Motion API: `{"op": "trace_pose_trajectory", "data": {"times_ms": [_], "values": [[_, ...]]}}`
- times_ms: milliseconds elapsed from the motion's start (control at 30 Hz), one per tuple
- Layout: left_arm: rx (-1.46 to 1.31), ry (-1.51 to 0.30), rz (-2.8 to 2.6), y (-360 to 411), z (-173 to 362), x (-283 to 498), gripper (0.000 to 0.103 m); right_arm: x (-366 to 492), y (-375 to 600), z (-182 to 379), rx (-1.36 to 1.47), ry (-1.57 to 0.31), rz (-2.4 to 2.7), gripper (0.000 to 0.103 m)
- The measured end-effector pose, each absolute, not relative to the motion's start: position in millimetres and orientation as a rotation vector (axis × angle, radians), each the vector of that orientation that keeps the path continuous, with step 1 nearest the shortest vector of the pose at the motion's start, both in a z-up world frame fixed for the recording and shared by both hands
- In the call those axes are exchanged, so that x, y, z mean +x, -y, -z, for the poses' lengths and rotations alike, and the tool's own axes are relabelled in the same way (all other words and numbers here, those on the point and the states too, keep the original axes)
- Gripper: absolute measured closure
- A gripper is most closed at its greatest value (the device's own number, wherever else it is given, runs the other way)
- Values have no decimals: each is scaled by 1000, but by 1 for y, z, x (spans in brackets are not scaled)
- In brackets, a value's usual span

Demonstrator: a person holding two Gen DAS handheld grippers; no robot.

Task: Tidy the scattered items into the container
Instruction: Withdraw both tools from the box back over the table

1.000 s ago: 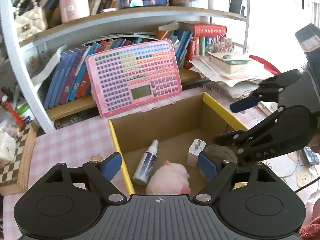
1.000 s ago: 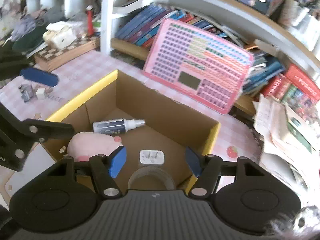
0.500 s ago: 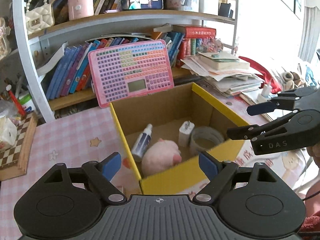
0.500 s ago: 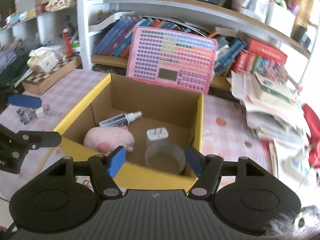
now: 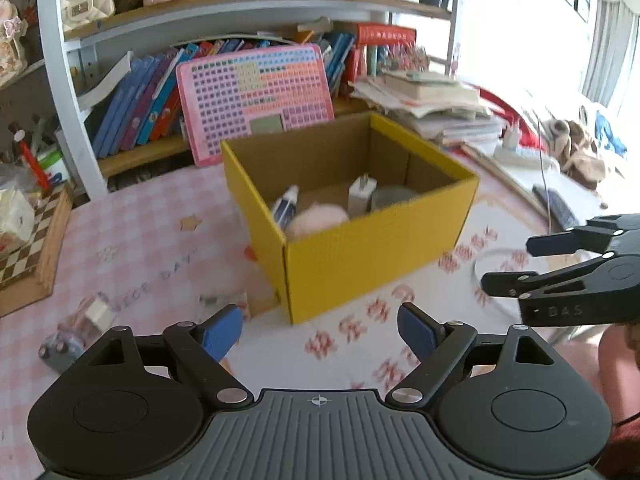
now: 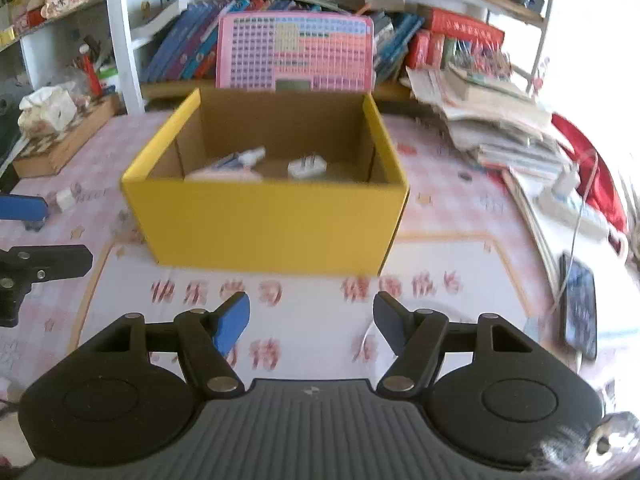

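While the yellow box (image 6: pixel 264 220) sits mid-counter holding a spray bottle (image 5: pixel 285 209), plush (image 5: pixel 316 218) and charger (image 5: pixel 360 196), both empty claws hang in front: left claw (image 5: pixel 319 330) wide, right claw (image 6: pixel 311 322) half-spread, presumably freed for small strays (image 5: pixel 86 320) near the counter's left edge.

Bright daylight pours in from the right of both grippers, blowing out the window (image 5: pixel 560 32) side to white glare. Both views are softly motion-blurred, worst on the counter (image 6: pixel 440 216) print. Fisheye bending curves the shelf (image 5: pixel 240 4) edges, dark corners
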State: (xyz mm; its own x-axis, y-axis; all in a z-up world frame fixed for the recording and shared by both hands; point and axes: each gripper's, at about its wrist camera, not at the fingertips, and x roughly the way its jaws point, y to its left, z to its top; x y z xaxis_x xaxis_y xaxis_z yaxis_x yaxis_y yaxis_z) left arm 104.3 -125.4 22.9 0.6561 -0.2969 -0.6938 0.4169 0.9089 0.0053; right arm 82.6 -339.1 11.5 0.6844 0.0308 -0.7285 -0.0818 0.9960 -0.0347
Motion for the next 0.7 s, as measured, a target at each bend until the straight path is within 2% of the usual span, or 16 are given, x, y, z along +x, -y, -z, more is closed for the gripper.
{"op": "trace_pose_trajectory", "data": {"times_ms": [233, 700], "values": [[167, -807, 403, 111, -4, 73, 16, 51, 319, -4, -62, -813, -15, 35], [159, -826, 412, 80, 1, 41, 12, 11, 268, 5, -115, -857, -61, 16]]}}
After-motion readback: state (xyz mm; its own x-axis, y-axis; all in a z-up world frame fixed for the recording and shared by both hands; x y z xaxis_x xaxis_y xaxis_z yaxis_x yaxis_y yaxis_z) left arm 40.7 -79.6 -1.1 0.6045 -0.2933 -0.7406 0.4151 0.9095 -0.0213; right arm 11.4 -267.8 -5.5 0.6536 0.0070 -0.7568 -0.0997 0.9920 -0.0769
